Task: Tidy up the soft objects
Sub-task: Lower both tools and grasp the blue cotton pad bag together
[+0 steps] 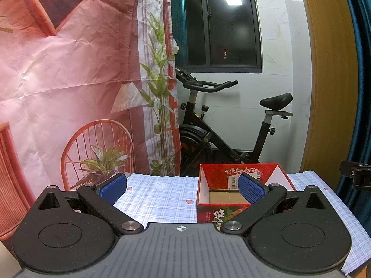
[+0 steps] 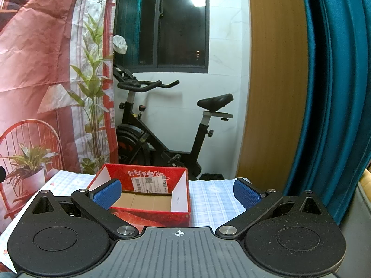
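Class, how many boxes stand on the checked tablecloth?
1: an open red cardboard box at the middle of the tablecloth, showing no contents. The near table is hidden behind the tools.

an open cardboard box (image 2: 148, 199) sits on a cloth-covered table (image 2: 213, 199), toward its far edge. behind the table an exercise bike (image 2: 162, 125) stands on the floor below a window (image 2: 162, 20), with a printed backdrop (image 2: 46, 69) hanging to its left and a curtain (image 2: 336, 81) to its right. the box's flaps stand upright around its opening.
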Tool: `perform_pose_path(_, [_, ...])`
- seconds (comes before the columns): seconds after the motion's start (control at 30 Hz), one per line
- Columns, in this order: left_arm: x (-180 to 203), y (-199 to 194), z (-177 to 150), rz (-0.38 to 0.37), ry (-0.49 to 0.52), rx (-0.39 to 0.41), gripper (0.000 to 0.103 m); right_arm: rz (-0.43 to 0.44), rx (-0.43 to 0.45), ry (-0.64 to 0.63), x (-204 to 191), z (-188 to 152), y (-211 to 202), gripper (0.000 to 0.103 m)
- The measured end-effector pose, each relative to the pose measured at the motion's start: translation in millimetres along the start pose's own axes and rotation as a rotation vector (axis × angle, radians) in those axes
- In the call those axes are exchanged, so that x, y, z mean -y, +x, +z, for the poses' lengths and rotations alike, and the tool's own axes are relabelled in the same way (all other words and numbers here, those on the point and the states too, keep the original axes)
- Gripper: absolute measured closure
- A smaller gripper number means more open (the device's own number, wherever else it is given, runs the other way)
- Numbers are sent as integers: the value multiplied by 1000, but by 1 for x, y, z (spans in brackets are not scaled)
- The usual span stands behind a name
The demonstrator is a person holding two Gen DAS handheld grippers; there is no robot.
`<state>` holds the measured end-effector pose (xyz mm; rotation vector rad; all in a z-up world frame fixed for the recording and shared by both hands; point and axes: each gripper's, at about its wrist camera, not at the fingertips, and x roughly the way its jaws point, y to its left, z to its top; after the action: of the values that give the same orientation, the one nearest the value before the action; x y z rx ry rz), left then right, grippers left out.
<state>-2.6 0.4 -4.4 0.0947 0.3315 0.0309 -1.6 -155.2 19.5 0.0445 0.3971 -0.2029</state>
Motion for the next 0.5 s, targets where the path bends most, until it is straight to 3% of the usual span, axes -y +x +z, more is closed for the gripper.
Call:
perform_pose_path(0.27, [1,5,-8,-23,4,1,0,53,5,27,1,-3,1,0])
perform_pose_path(0.5, [-2,40,-50,-79,4,-124,0,168,38,92,8,-41,20,0])
